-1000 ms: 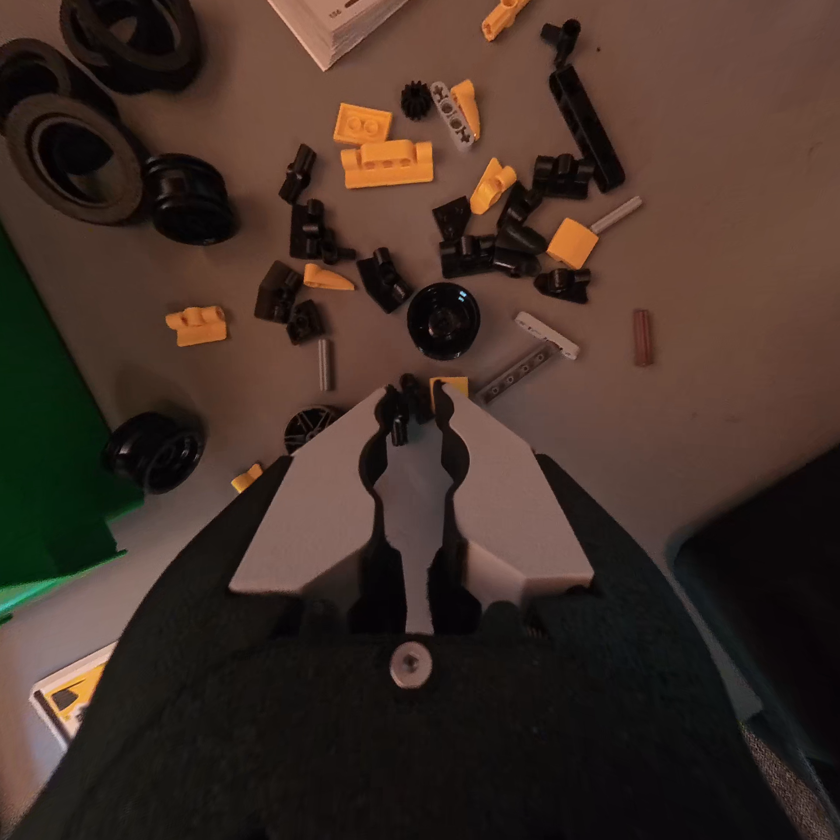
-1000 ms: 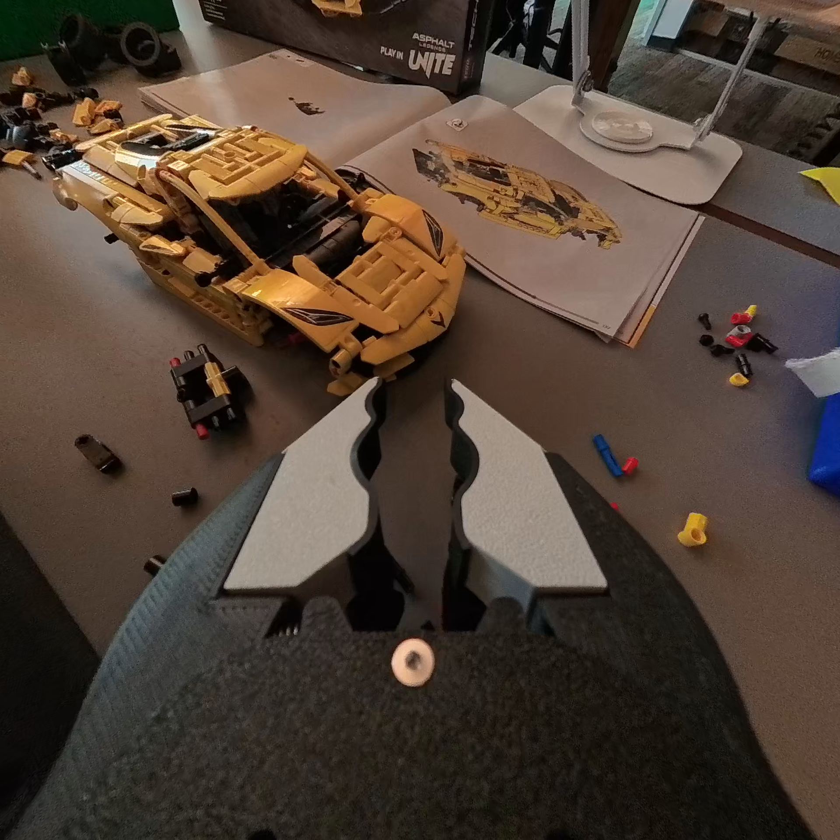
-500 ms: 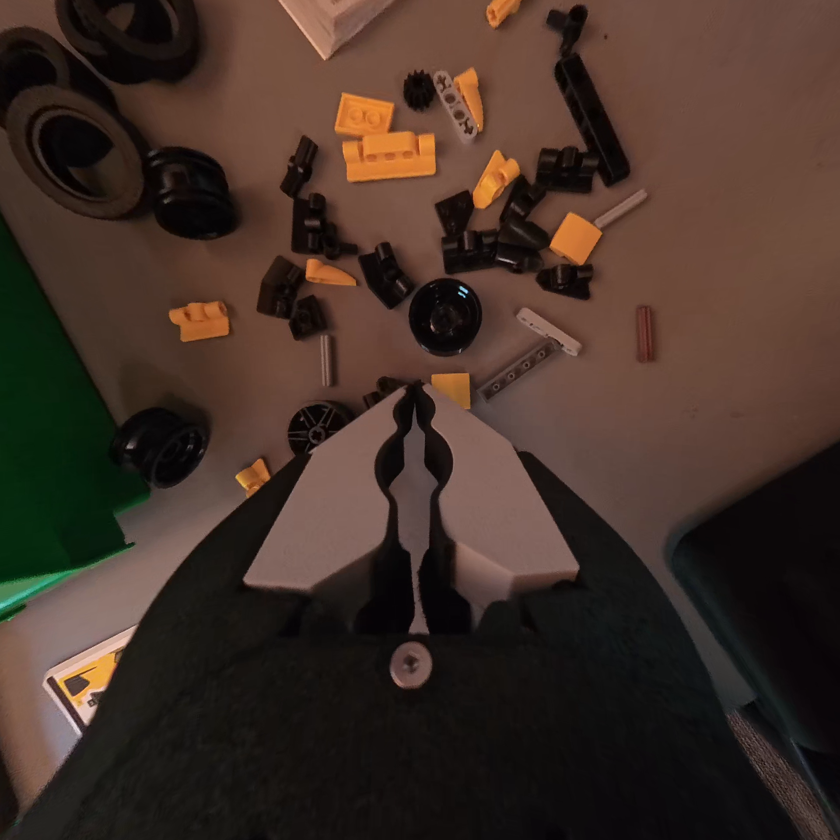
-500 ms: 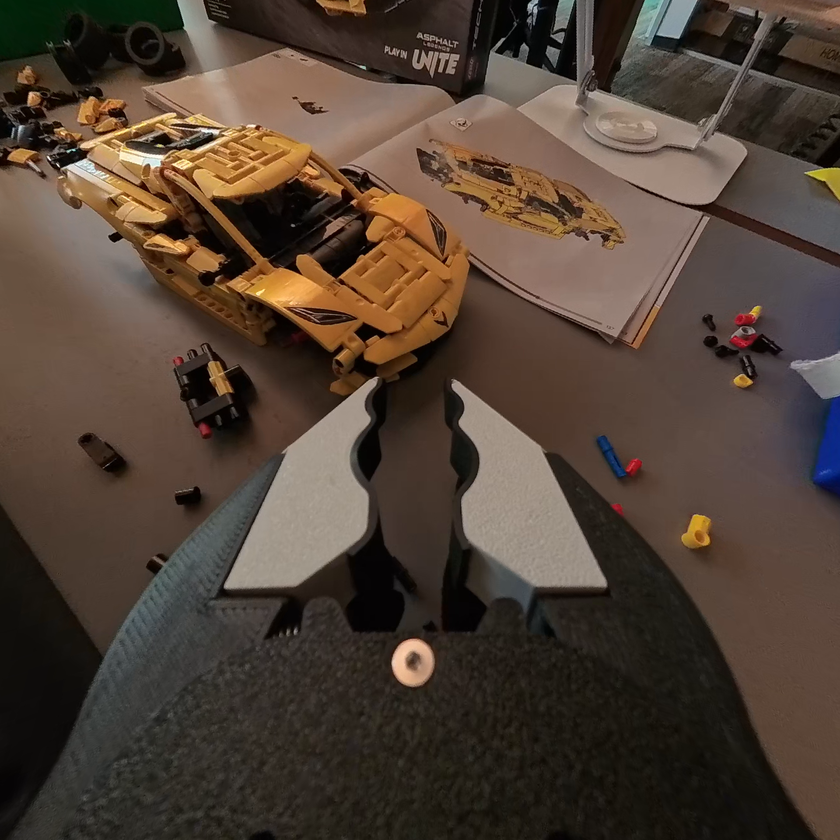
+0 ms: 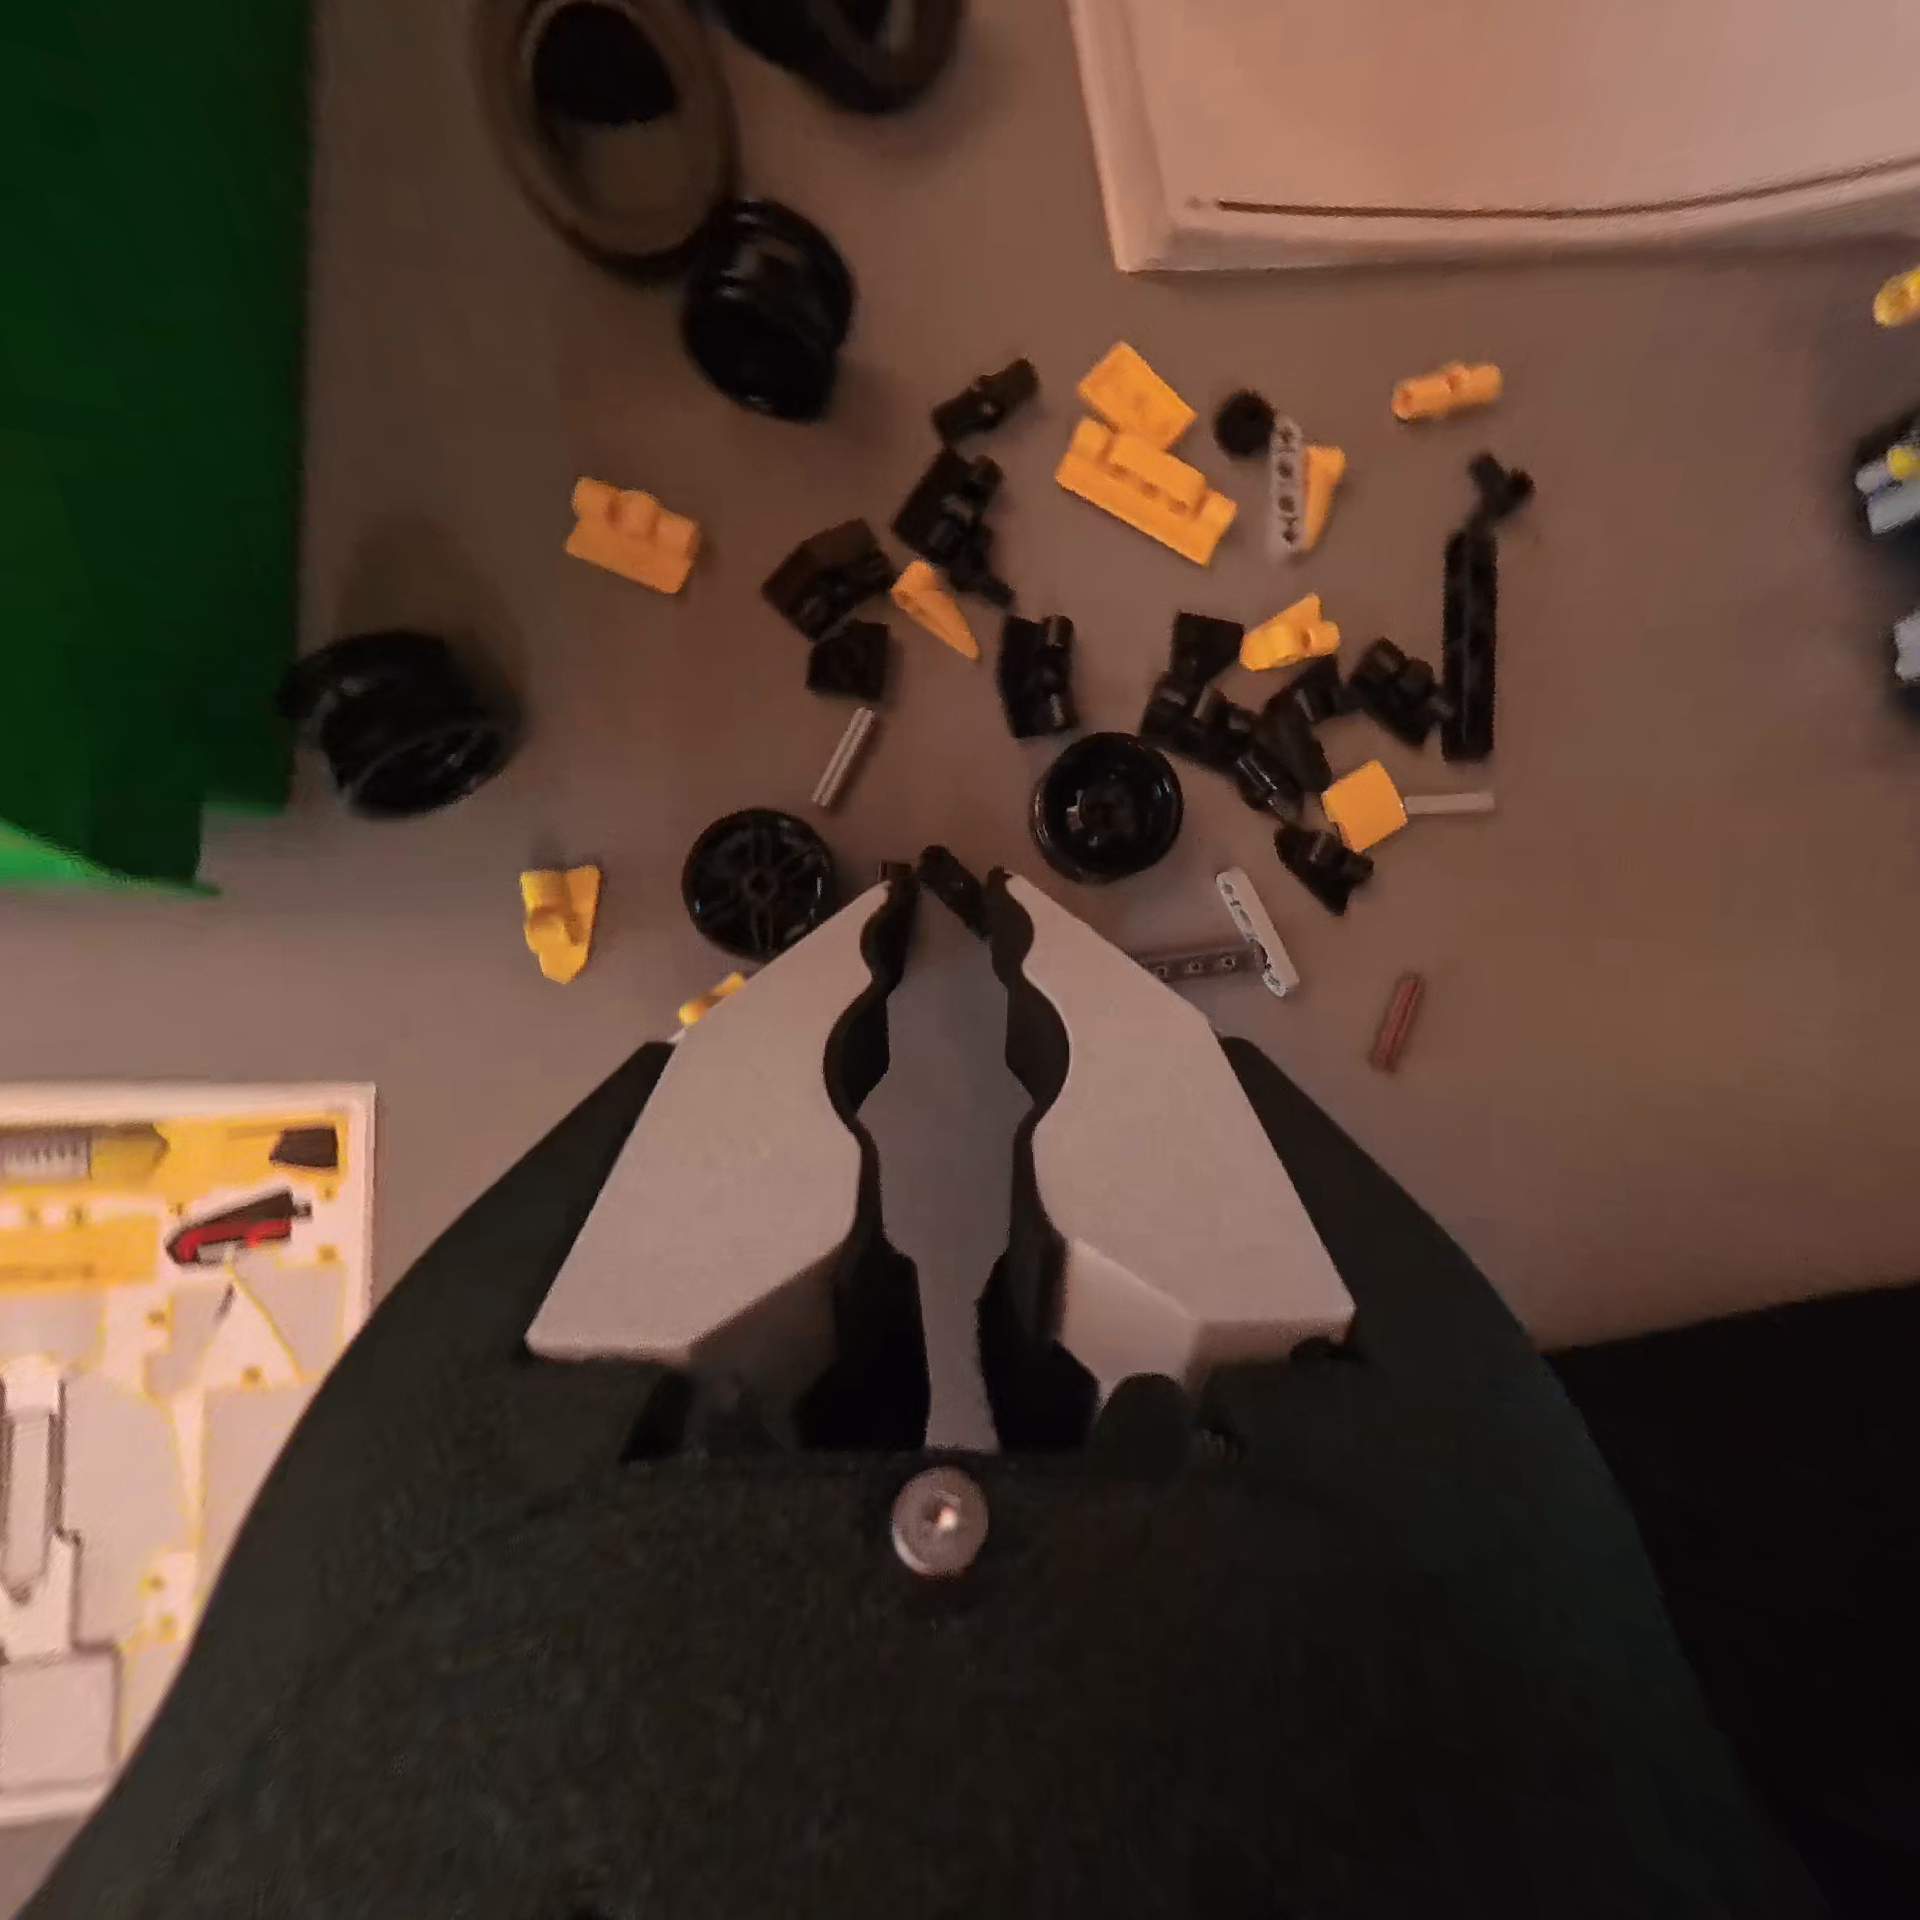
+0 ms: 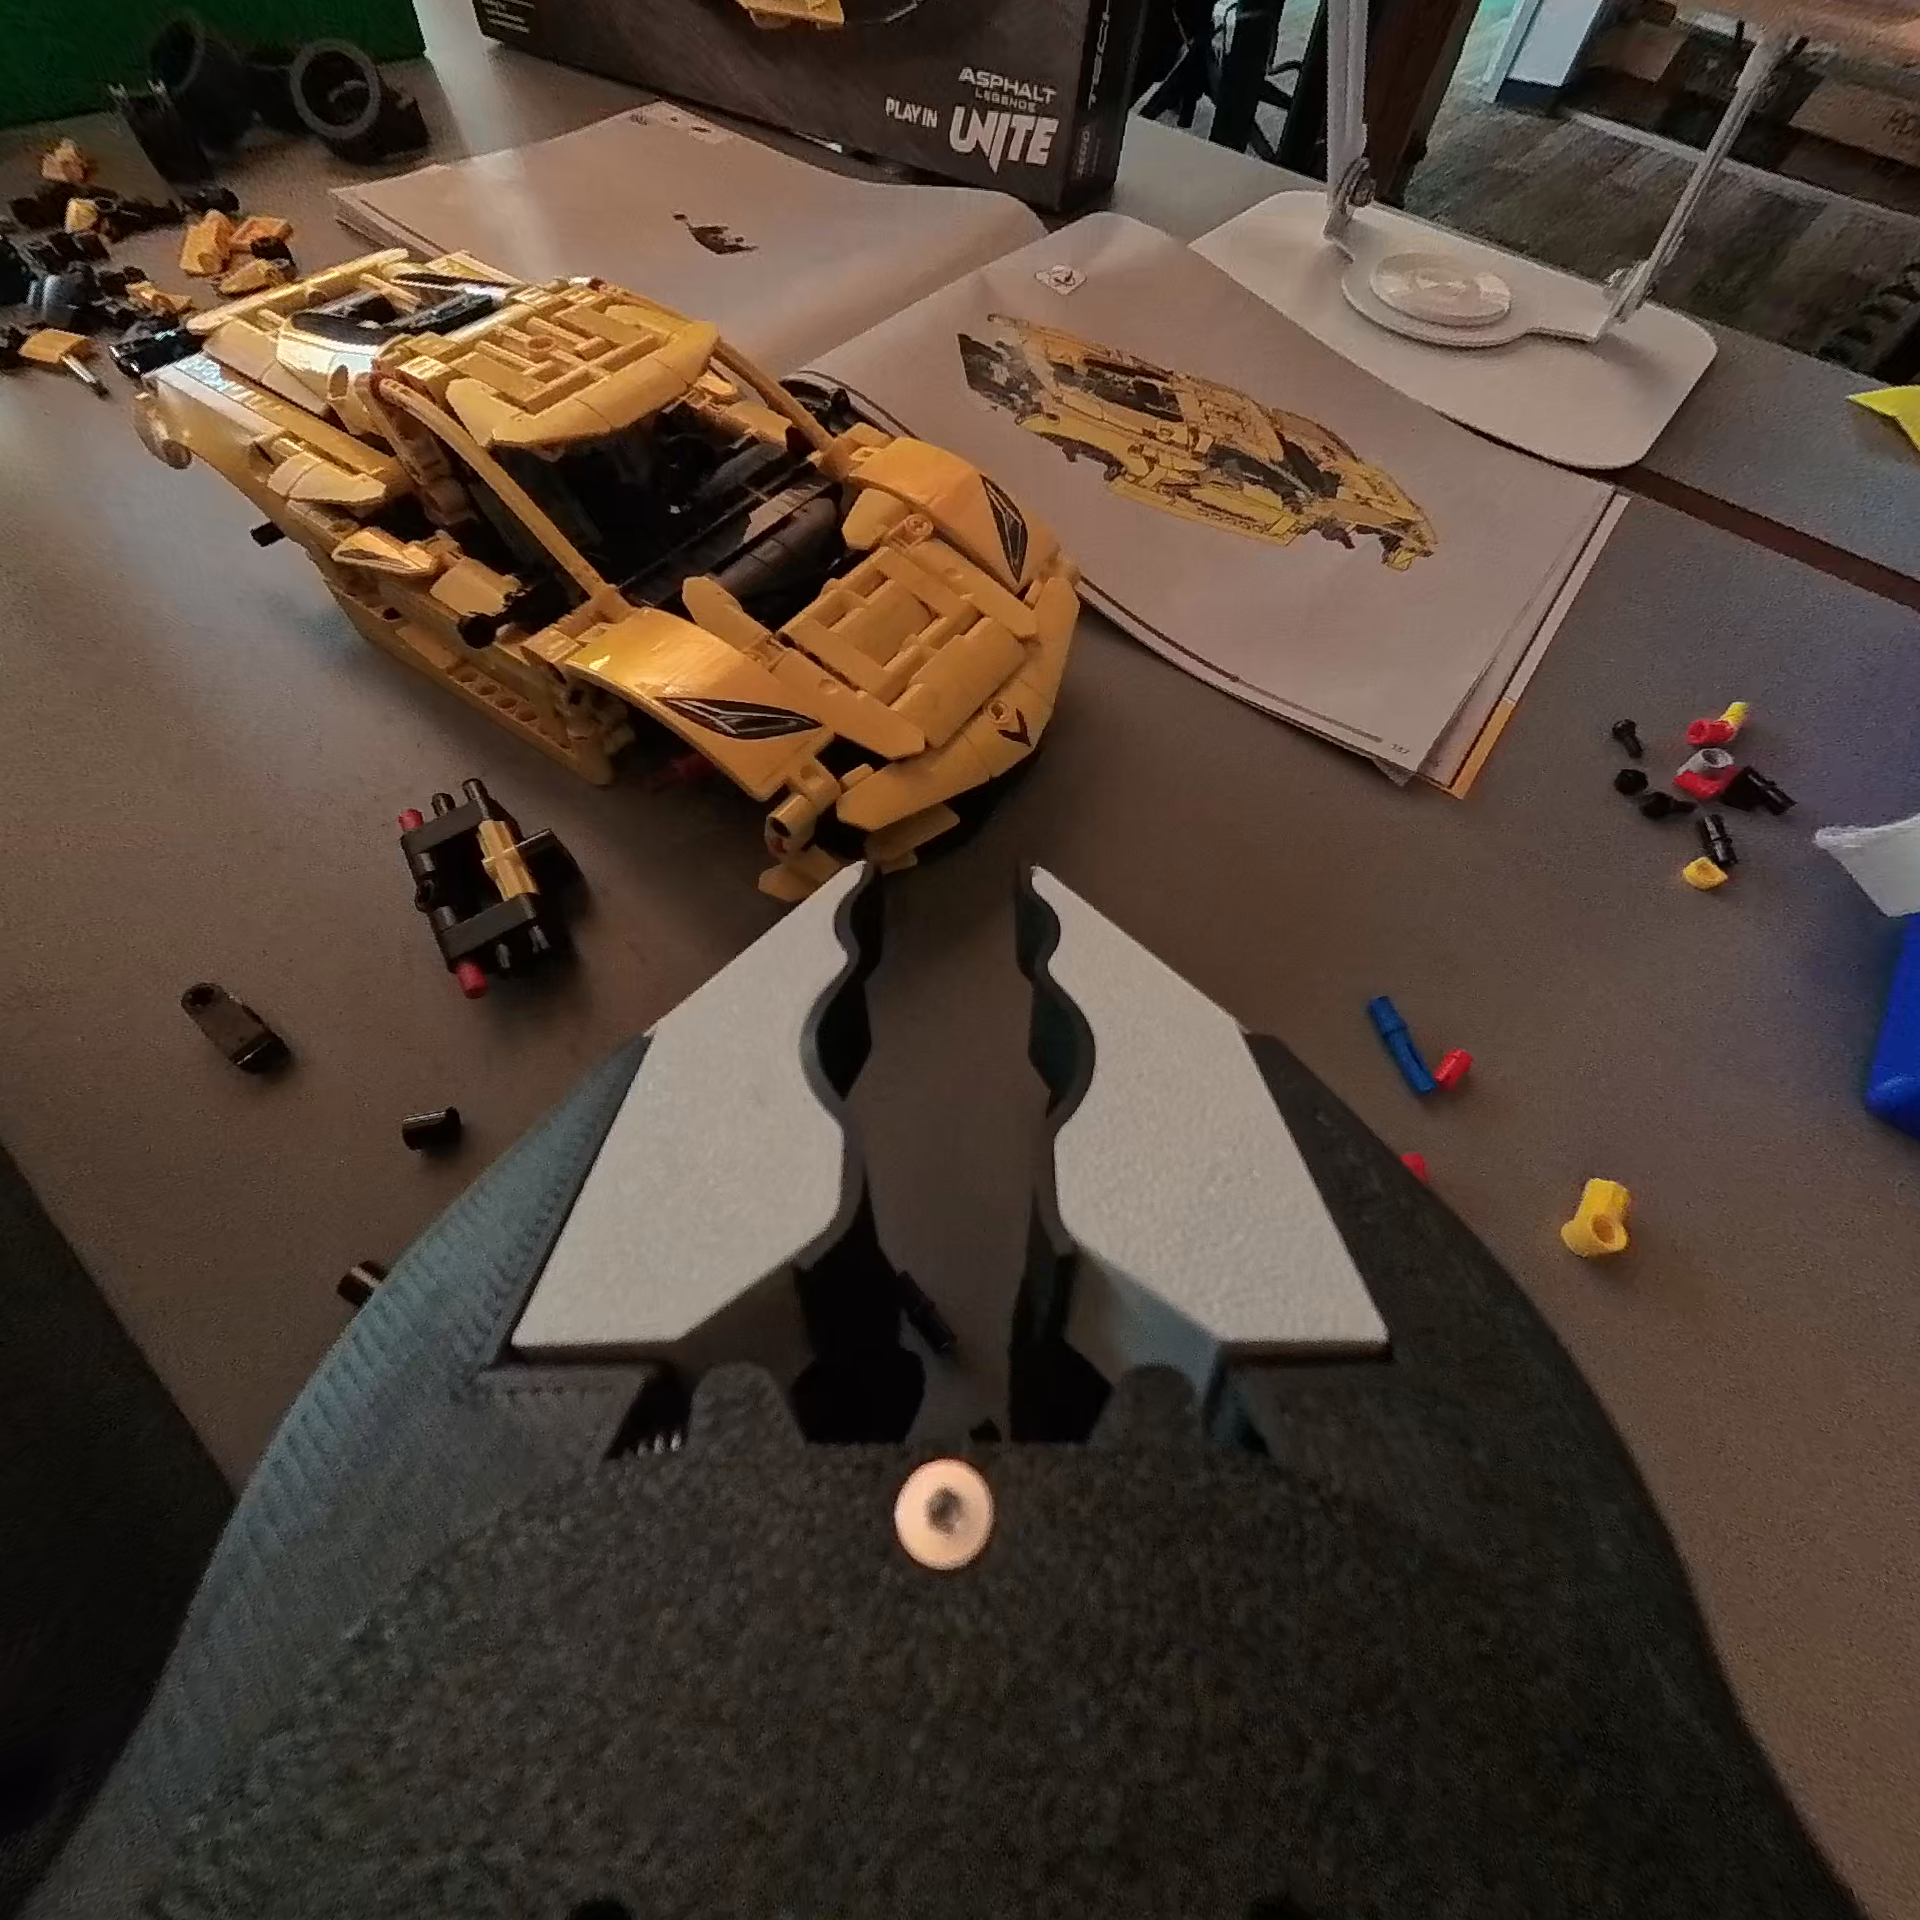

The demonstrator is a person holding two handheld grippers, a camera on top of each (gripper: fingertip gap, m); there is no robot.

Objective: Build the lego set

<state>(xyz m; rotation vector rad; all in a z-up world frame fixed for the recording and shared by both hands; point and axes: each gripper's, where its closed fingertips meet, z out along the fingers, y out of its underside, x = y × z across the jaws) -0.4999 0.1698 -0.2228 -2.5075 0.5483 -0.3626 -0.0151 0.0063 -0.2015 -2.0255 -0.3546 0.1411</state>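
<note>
In the left wrist view my left gripper is shut on a small black Lego piece held at its fingertips, above a scatter of loose black and yellow parts on the grey table. A black wheel hub and a spoked rim lie just beyond the tips. In the right wrist view my right gripper is open and empty, just short of the nose of the part-built yellow car. A small black and yellow sub-assembly lies left of it.
Tyres, a green box, a sticker sheet and a white booklet ring the parts pile. An open manual, the set's box, a white stand and small coloured pins lie around the car. My right fingertips sit around 50 cm from my left ones.
My left gripper closed on the small black piece and has risen and turned, so the parts pile has shifted in view. My right gripper has barely moved and stays open.
</note>
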